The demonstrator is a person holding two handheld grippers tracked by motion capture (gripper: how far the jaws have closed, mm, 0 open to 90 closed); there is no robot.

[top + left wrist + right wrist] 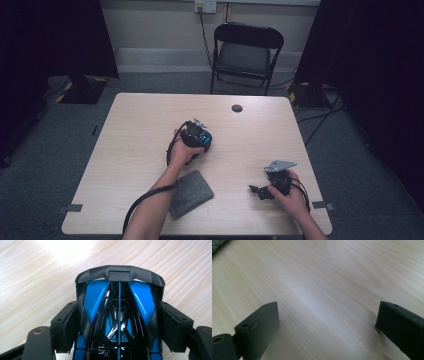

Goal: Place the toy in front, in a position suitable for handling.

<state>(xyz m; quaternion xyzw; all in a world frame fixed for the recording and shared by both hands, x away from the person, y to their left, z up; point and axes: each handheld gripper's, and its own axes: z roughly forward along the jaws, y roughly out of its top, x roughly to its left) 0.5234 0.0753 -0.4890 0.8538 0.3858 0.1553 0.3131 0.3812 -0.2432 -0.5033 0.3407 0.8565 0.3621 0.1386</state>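
Grey pad (pixel 190 193): near counter (pixel 130 145) edge, flat. Right gripper (pixel 256 190): fingers spread, holding nothing, low over bare wood. Left gripper (pixel 200 137): fingers (pixel 65 327) clamped on blue-black car (pixel 119 315), mid-counter. Chair (pixel 246 52): beyond.

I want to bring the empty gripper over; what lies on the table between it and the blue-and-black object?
Bare wood in the high view: right gripper, blue-and-black object; grey pad lies nearer.
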